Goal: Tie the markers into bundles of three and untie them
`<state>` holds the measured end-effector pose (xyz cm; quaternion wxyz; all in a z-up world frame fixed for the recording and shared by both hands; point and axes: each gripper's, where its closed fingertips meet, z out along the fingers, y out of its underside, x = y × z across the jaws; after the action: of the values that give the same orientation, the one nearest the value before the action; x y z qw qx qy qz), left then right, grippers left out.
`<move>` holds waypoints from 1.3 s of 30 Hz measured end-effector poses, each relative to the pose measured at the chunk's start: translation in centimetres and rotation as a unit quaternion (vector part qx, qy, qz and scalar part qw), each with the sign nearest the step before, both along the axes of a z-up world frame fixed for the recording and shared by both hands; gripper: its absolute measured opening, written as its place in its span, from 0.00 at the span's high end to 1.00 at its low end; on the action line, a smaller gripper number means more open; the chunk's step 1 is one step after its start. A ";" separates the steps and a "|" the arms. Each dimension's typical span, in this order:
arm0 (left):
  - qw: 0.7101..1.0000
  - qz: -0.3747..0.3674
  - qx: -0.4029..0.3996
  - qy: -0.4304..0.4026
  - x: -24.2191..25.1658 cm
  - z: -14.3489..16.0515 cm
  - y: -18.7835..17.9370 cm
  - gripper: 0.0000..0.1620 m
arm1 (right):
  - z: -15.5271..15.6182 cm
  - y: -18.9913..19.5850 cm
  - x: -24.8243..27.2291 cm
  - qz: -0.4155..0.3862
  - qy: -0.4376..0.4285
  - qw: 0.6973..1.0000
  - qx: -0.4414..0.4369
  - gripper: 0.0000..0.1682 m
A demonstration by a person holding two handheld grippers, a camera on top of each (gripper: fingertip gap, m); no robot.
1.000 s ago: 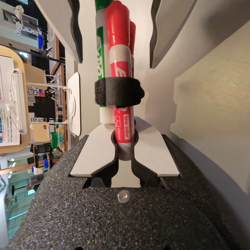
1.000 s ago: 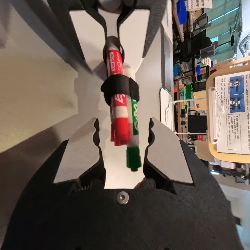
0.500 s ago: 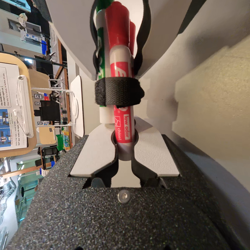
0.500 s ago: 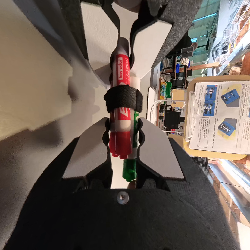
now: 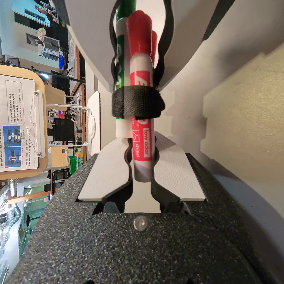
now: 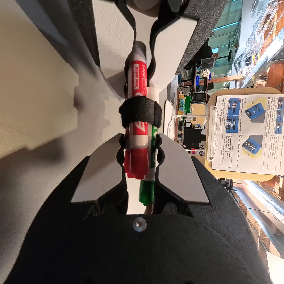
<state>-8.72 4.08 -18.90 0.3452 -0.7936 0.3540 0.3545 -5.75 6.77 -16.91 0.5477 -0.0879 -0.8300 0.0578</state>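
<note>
The marker bundle (image 5: 138,86) is seen at the centre of both wrist views, held between the two grippers and clear of the pale surface behind it. It is made up of two red markers (image 6: 139,107) and one green marker (image 6: 151,155), bound around the middle by a black hook-and-loop strap (image 5: 137,103).

In the left wrist view, the left gripper (image 5: 142,155) is seen narrowed onto the butt end of the front red marker, the barrel being seated in the rounded notch of the two fingers; the white end of the green marker lies just above the left finger.

In the right wrist view, the right gripper (image 6: 140,152) is seen closed around the capped ends, its wavy black pads (image 6: 120,151) pressed against the red caps on one side and the green barrel on the other. The green cap reaches furthest back between the fingers.

A wooden board with an instruction sheet (image 6: 245,130) is seen at the right edge of that view, and at the left edge of the left wrist view.
</note>
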 end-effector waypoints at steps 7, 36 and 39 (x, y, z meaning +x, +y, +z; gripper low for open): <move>1.000 -0.008 0.011 -0.006 0.2 0.2 0.1 0.87 | 0.2 0.1 0.0 0.002 0.004 1.000 -0.005 0.77; 0.997 -0.021 0.071 0.011 0.9 3.1 0.4 0.78 | 2.5 0.0 0.1 0.027 0.064 0.997 -0.045 0.83; 0.996 -0.025 0.085 0.007 1.1 3.7 0.5 0.75 | 3.0 -0.1 0.2 0.033 0.074 0.995 -0.054 0.84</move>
<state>-7.61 4.57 -15.23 0.4175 -0.7497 0.3450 0.3803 -5.54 6.72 -13.89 0.5996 -0.0852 -0.7856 0.1268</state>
